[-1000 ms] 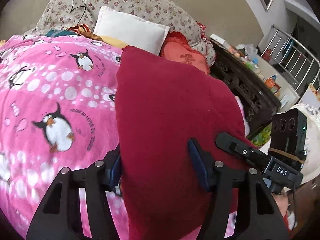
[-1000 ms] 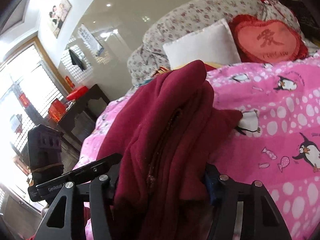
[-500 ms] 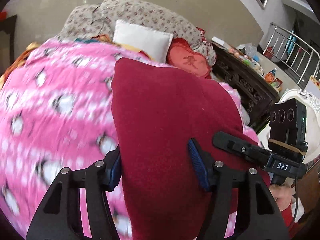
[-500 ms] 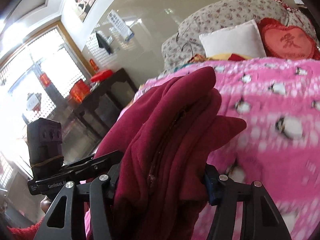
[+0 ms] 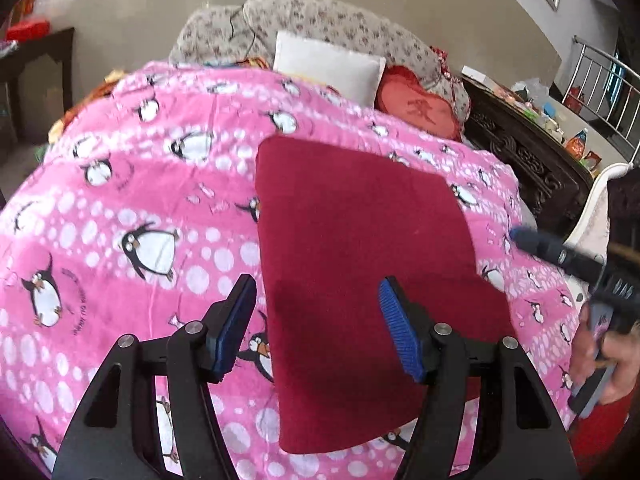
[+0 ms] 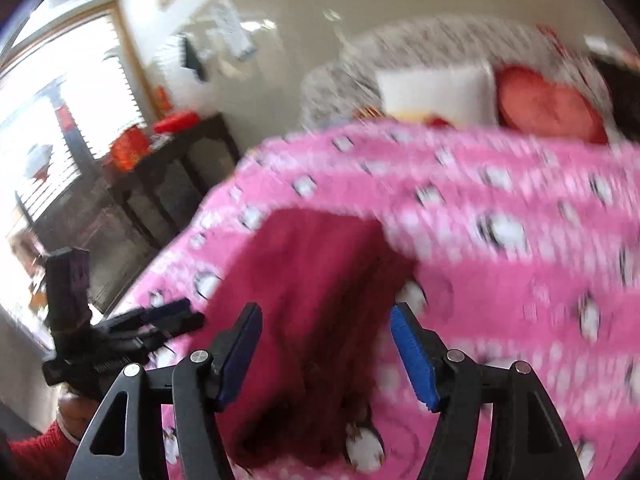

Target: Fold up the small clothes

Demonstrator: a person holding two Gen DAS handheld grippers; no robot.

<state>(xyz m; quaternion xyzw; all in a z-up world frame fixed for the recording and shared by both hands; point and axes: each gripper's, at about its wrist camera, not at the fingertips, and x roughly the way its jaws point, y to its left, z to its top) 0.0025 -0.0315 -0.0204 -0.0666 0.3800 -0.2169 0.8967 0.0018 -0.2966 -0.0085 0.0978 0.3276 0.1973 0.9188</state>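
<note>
A dark red fleece garment (image 5: 360, 264) lies folded in a flat rectangle on the pink penguin-print blanket (image 5: 132, 200). My left gripper (image 5: 316, 320) is open and empty, held above the garment's near left part. My right gripper (image 6: 326, 344) is open and empty above the same garment (image 6: 312, 304), whose view is motion-blurred. The right gripper also shows at the right edge of the left wrist view (image 5: 560, 256), beside the garment. The left gripper shows at the left of the right wrist view (image 6: 132, 332).
At the bed's head lie a white pillow (image 5: 328, 66), a red heart cushion (image 5: 420, 108) and a floral bolster (image 5: 320, 24). A dark carved cabinet (image 5: 528, 156) stands to the right of the bed. Another dark cabinet (image 6: 160, 192) stands by the window.
Both grippers have let go of the red garment and opened. The garment dropped from hanging in the jaws to lying flat on the blanket, and both grippers pulled back from it.
</note>
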